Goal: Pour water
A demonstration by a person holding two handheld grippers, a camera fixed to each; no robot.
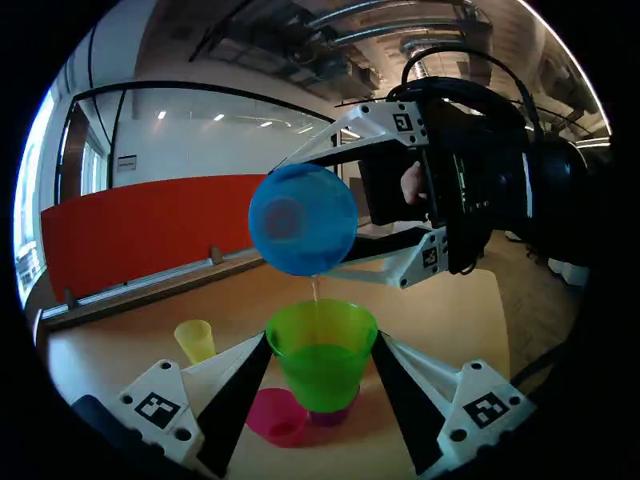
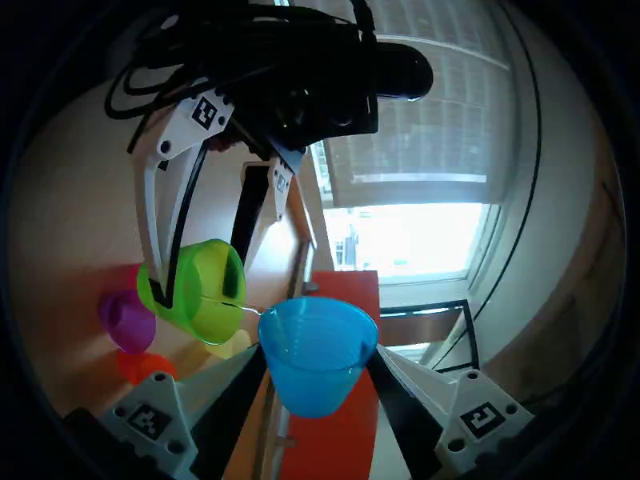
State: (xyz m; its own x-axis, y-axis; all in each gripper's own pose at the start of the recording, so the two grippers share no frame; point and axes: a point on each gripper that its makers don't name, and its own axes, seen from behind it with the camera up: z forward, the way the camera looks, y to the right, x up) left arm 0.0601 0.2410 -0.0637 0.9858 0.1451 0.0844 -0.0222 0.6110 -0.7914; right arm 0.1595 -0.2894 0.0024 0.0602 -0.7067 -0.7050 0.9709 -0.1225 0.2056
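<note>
My left gripper (image 1: 320, 356) is shut on a green cup (image 1: 322, 352), held upright above the table. Above it the blue cup (image 1: 302, 220) is tipped over, its bottom facing the left gripper view, and a thin stream of water (image 1: 315, 288) falls from it into the green cup. My right gripper (image 2: 318, 360) is shut on that blue cup (image 2: 318, 356). In the right gripper view the green cup (image 2: 196, 290) sits between the left gripper's fingers (image 2: 164, 264), just beside the blue cup's rim.
On the wooden table (image 1: 448, 320) stand a yellow cup (image 1: 195, 340), a pink cup (image 1: 276, 416) and a purple cup (image 1: 332, 416) under the green one. An orange partition (image 1: 144, 232) runs along the table's far edge. A hand (image 1: 414, 182) holds the right gripper.
</note>
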